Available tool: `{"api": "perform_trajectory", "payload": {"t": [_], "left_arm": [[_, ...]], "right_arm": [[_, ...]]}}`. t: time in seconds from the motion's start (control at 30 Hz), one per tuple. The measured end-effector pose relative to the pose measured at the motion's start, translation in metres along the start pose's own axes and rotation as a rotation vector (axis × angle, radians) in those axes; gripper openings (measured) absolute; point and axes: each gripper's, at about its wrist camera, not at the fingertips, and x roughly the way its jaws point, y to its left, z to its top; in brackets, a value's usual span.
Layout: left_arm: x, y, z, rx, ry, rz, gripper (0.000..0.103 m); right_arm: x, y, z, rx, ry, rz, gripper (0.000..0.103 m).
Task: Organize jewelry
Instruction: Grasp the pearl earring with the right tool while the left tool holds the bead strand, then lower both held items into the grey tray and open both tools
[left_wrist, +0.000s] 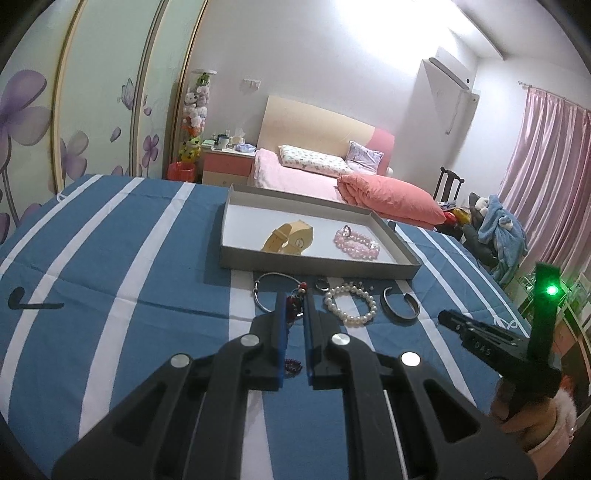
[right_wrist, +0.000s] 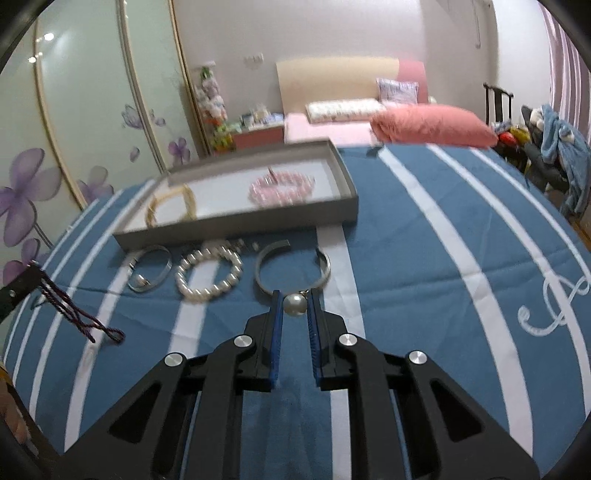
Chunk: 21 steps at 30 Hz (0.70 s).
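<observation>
A grey tray on the blue striped cloth holds a tan watch and a pink bead bracelet. In front of it lie a thin bangle, a ring, a white pearl bracelet and a dark open cuff. My left gripper is shut on a dark red braided cord with beads, whose end hangs down. My right gripper is shut on a large pearl pendant just above the cloth.
The table's blue and white striped cloth spreads on all sides of the tray. A pink bed, a bedside cabinet and a dark chair with clothes stand behind. A flowered wardrobe is at the left.
</observation>
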Motion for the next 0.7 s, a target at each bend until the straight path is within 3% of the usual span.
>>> {"api": "perform_trajectory", "payload": {"t": [0.23, 0.7], "left_arm": [[-0.011, -0.005, 0.013, 0.03, -0.052, 0.0, 0.009], [-0.022, -0.009, 0.037, 0.062, -0.135, 0.002, 0.009]], "right_arm": [[-0.02, 0.012, 0.012, -0.025, -0.098, 0.021, 0.014], [-0.036, 0.027, 0.025, -0.061, -0.206, 0.039, 0.014]]}}
